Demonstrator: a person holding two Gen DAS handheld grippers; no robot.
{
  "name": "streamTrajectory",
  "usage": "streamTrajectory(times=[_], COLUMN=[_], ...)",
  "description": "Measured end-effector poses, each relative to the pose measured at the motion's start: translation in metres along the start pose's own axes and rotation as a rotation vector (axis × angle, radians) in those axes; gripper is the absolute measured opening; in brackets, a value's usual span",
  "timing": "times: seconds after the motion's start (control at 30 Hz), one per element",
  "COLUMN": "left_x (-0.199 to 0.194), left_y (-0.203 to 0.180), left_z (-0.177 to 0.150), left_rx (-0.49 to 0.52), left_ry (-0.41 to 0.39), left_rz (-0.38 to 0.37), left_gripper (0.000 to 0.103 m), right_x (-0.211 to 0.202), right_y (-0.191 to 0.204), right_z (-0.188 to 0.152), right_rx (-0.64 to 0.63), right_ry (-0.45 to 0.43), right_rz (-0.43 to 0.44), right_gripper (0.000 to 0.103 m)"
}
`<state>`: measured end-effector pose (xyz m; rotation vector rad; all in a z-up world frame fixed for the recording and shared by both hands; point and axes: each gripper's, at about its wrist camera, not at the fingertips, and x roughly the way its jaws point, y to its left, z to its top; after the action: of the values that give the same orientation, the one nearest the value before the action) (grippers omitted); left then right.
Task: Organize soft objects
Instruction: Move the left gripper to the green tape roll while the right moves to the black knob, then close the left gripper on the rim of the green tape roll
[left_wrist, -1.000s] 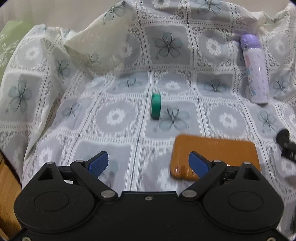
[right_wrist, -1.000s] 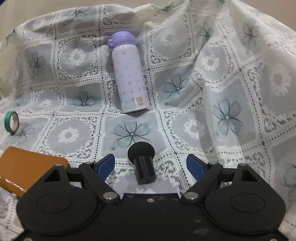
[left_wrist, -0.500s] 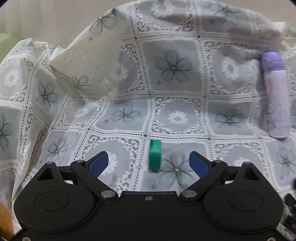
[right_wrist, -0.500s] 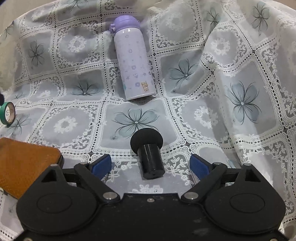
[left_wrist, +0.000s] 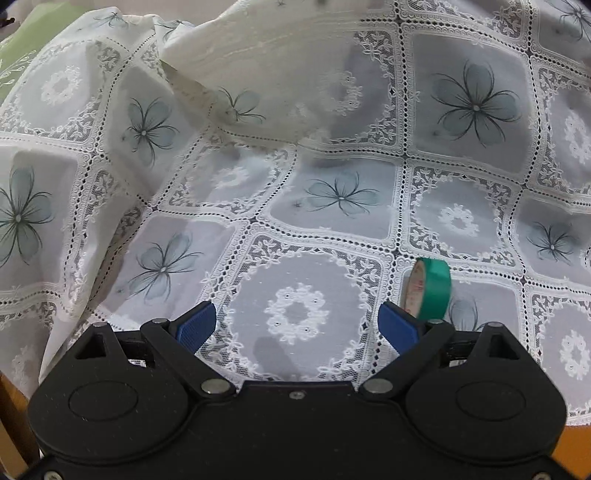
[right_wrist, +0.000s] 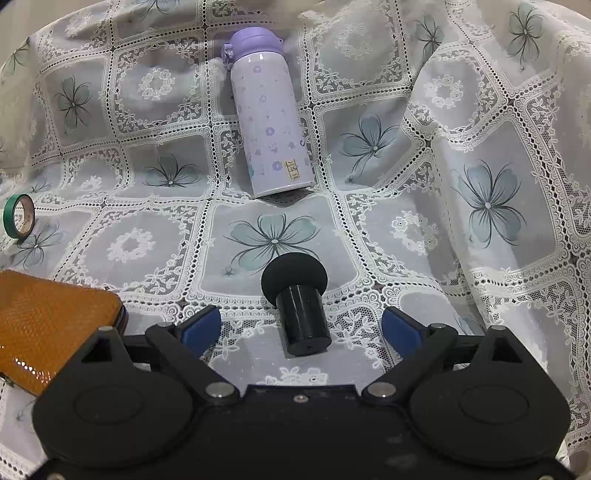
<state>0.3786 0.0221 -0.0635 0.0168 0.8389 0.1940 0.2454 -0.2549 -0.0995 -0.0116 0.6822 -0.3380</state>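
A white lace cloth with grey flowers (left_wrist: 295, 206) covers the surface and bunches in a fold (left_wrist: 258, 74) at the back left. My left gripper (left_wrist: 297, 326) is open and empty, low over the cloth. A green tape roll (left_wrist: 428, 291) stands on edge just beyond its right finger. My right gripper (right_wrist: 301, 328) is open, with a black mushroom-shaped stopper (right_wrist: 297, 295) lying between its fingers, not gripped. The cloth (right_wrist: 480, 184) rises in folds to the right.
A lilac bottle (right_wrist: 269, 118) lies on the cloth beyond the stopper. An orange case (right_wrist: 48, 325) lies at the left, near my right gripper's left finger. The green tape roll (right_wrist: 18, 216) stands at the far left. A green cushion (left_wrist: 22, 44) shows at the back left.
My left gripper has moved forward and left: the orange case left its view and the tape roll slid from centre to beside its right finger. My right gripper edged forward toward the stopper.
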Motion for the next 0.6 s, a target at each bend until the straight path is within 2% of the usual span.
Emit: streamTrajectory(times=[0.1, 0.17, 0.3, 0.4, 0.5, 0.6], left_x=[-0.010, -0.021, -0.030, -0.022, -0.014, -0.007], left_y=[-0.001, -0.006, -0.030, -0.046, -0.046, -0.031], left_z=[-0.002, -0.006, -0.013, -0.011, -0.006, -0.001], left_rx=[-0.001, 0.016, 0.114, 0.162, 0.147, 0.083], left_ry=[-0.030, -0.071, -0.115, -0.116, -0.109, -0.085], left_rz=[-0.006, -0.051, -0.096, -0.081, -0.056, -0.033], left_gripper=[0.091, 0.093, 0.093, 0.093, 0.093, 0.093], right_x=[0.000, 0.000, 0.001, 0.002, 0.002, 0.002], right_y=[0.000, 0.000, 0.000, 0.000, 0.000, 0.000], right_z=[0.000, 0.000, 0.001, 0.000, 0.000, 0.000], right_rx=[0.000, 0.000, -0.002, -0.001, -0.001, 0.000], right_ry=[0.000, 0.001, 0.005, 0.005, 0.005, 0.004], right_rz=[-0.001, -0.001, 0.002, 0.002, 0.001, 0.001], right_gripper=[0.096, 0.096, 0.097, 0.097, 0.097, 0.097])
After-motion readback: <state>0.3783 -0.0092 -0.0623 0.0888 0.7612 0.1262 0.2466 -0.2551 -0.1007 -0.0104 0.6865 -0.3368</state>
